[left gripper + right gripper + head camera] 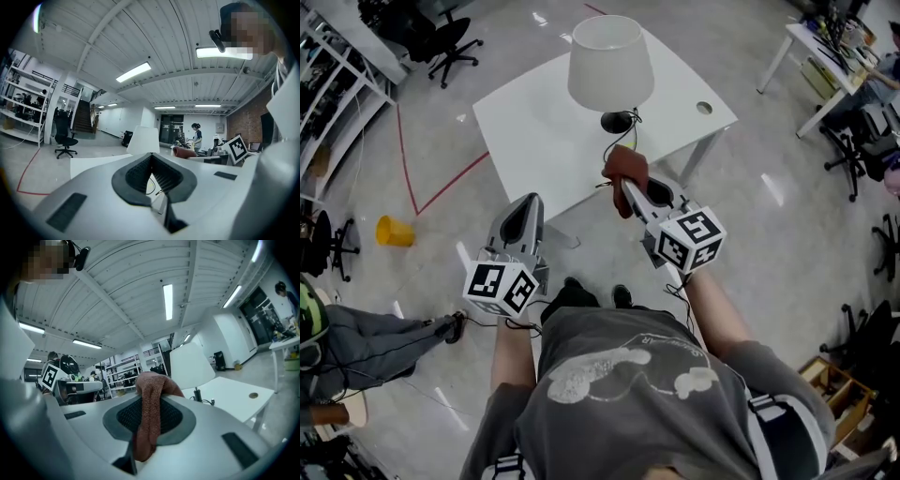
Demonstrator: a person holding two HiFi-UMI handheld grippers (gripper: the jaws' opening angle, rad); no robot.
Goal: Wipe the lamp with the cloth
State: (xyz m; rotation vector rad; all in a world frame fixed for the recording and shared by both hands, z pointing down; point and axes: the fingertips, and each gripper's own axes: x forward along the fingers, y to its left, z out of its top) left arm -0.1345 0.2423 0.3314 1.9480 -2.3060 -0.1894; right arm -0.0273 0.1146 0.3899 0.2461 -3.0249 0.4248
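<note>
The left gripper (527, 208) hangs by the near corner of the white table (534, 122), its jaws pressed together on nothing. The right gripper (630, 190) clamps a rust-brown cloth (625, 167) above the table's near edge. Beyond it, apart from the cloth, the white-shaded lamp (610, 61) stands about mid-table.

A white rectangular table (534, 131) stands on a glossy grey floor (769, 225), with a yellow plastic cup (394, 231) near a red floor line (407, 159), well apart from the table.
</note>
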